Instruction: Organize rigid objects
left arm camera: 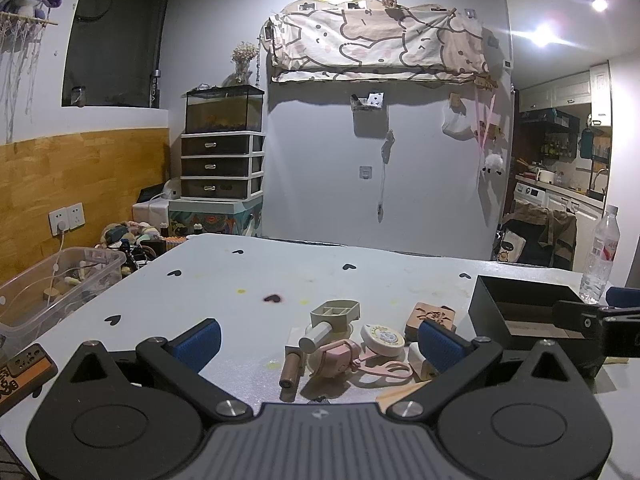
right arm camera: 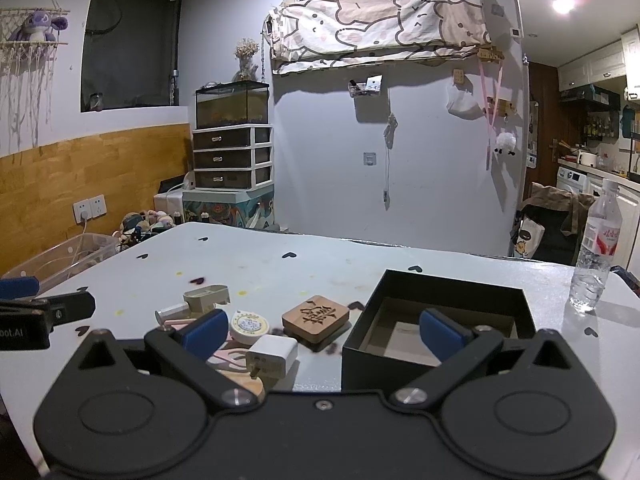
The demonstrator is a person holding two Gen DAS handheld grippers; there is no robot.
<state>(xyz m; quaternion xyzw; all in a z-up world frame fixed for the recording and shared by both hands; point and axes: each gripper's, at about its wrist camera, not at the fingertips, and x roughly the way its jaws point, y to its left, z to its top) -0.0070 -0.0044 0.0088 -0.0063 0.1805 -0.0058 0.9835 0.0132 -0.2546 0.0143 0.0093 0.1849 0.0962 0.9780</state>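
Note:
A black open box stands on the white table, also in the left wrist view. Left of it lie a carved wooden block, a white charger cube, a round white tin, a beige stamp-like piece with a silver cylinder, a pink strap item and a brown tube. My left gripper is open and empty over the pile. My right gripper is open and empty, its right finger over the box.
A clear water bottle stands at the table's right edge. A clear plastic bin sits off the left edge. A wooden carved piece lies at the near left corner. A drawer unit stands by the far wall.

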